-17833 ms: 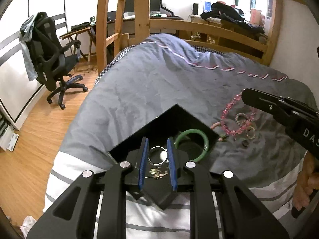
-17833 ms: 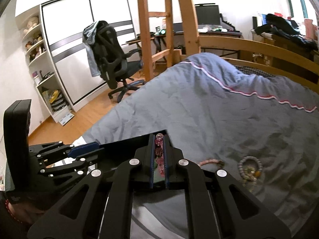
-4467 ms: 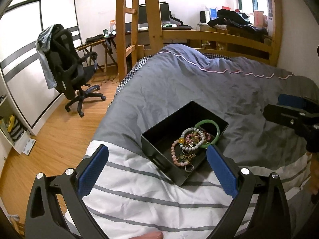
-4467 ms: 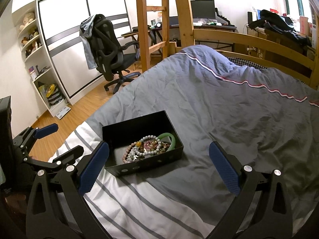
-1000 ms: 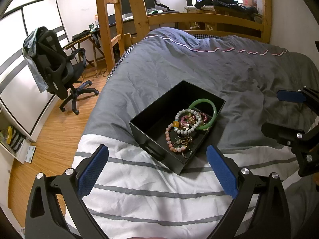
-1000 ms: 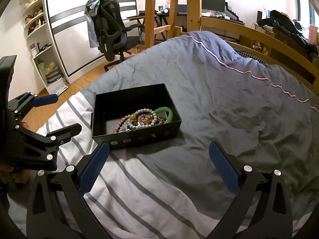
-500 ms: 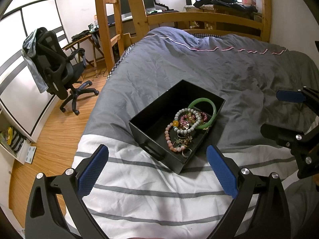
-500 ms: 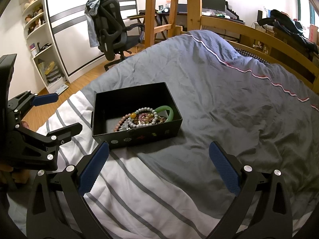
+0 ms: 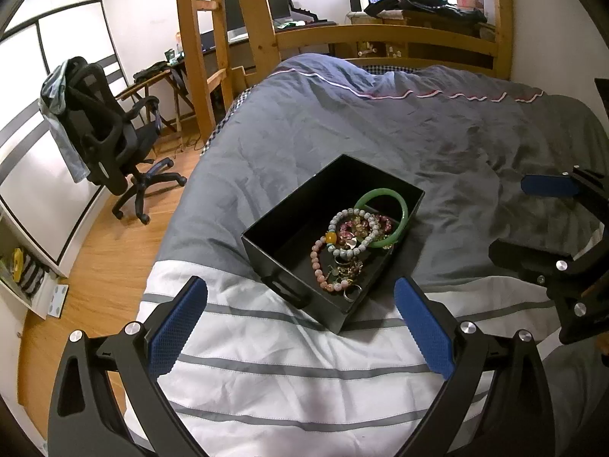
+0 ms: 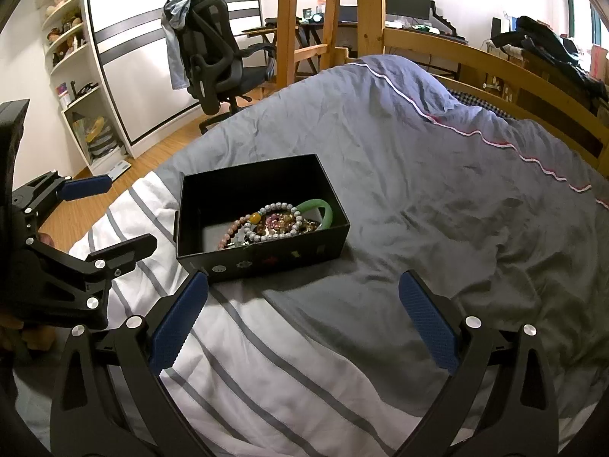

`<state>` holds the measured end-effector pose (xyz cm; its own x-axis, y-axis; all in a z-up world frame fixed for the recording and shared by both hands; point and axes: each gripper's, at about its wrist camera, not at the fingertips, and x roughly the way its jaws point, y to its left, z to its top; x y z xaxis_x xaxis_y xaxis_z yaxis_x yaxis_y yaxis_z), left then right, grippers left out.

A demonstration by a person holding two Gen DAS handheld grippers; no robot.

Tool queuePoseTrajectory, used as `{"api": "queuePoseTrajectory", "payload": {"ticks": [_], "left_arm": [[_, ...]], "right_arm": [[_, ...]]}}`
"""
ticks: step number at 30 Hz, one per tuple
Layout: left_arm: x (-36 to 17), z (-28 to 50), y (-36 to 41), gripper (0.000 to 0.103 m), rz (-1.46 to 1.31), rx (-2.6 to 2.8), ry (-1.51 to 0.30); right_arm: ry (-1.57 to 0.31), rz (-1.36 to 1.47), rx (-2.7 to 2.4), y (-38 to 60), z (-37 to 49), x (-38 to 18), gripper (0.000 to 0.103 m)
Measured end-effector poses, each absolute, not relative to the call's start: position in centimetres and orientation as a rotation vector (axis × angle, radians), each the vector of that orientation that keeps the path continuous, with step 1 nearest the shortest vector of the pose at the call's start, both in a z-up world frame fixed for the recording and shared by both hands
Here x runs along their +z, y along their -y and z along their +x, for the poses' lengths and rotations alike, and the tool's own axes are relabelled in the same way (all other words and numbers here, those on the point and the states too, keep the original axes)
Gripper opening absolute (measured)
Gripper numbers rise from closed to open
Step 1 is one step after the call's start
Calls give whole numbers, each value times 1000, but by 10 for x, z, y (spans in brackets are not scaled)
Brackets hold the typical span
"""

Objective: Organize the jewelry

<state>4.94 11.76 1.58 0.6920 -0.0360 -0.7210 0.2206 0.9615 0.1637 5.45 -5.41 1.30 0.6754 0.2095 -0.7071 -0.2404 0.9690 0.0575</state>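
A black open box (image 9: 266,242) (image 10: 262,257) sits on the bed where the grey duvet meets the white striped sheet. Inside lie a green bangle (image 9: 403,207) (image 10: 325,209), beaded bracelets (image 9: 348,230) (image 10: 266,221) and small rings. My left gripper (image 9: 300,323) is wide open and empty, held back from the box; it also shows at the left of the right wrist view (image 10: 99,217). My right gripper (image 10: 300,316) is wide open and empty, near the box's front side; it also shows at the right of the left wrist view (image 9: 533,217).
The grey duvet (image 9: 418,133) covers the bed, ringed by a wooden bed frame (image 9: 384,36) and ladder (image 10: 289,19). A black office chair (image 9: 102,129) stands on the wood floor to the left. Shelves (image 10: 72,76) line the left wall.
Since 17.8 s ago both grippers let go of jewelry, opened and drew back; the bracelets from the duvet now lie in the box. Over the last second almost nothing moved.
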Motion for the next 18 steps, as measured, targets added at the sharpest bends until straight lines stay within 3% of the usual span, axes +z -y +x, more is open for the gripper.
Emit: {"api": "queuePoseTrajectory", "payload": {"ticks": [18], "left_arm": [[17,52,-119,97,247,-146,-803]], "right_arm": [[-800,-34,252,55,56,11,99]]}}
